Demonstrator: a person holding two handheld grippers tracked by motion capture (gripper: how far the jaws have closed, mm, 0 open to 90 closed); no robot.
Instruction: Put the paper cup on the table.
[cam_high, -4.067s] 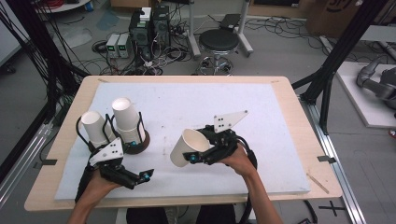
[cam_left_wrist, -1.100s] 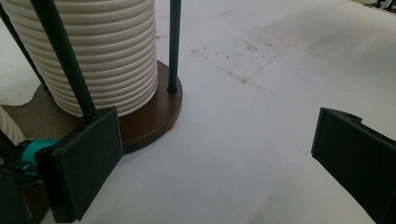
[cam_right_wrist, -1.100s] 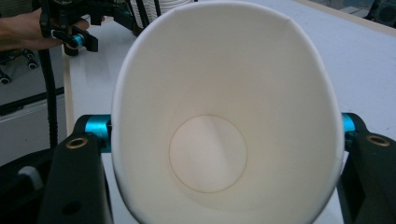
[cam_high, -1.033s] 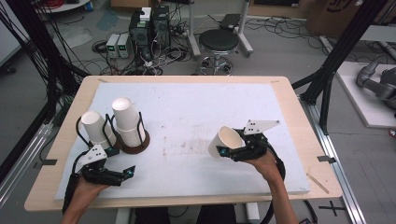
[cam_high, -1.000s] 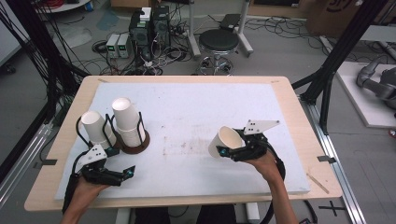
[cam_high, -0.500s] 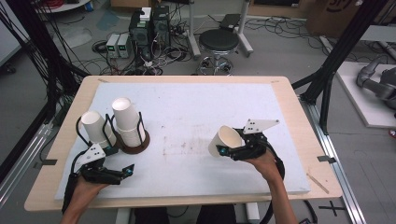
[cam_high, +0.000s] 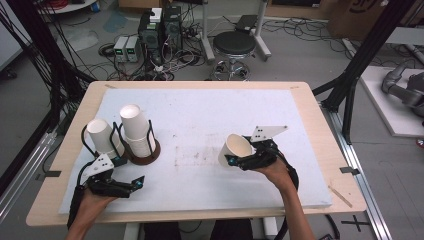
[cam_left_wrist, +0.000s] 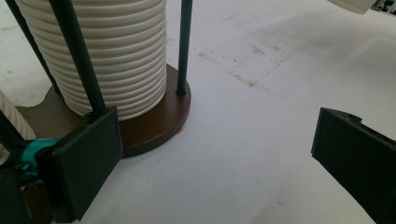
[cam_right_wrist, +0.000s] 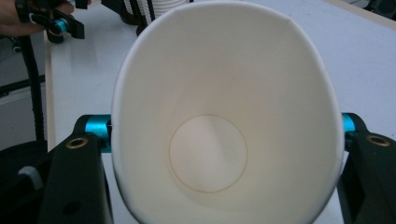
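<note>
- The right gripper (cam_high: 235, 161), clamped on the paper cup (cam_high: 236, 148), has carried it from mid-table toward the right edge.
- The left gripper (cam_high: 136, 182), jaws wide and empty, has drawn back to the near-left corner by the cup rack (cam_high: 145, 152).

Right gripper (cam_high: 235, 161) has carried the paper cup (cam_high: 234, 149) rightward across the white mat (cam_high: 210, 120) — from mid-table, near the cup holder (cam_high: 141, 150), to the right half. Cup now sits lower and more upright. Left gripper (cam_high: 131, 184) has drawn back toward the near left edge — away from the holder.
</note>
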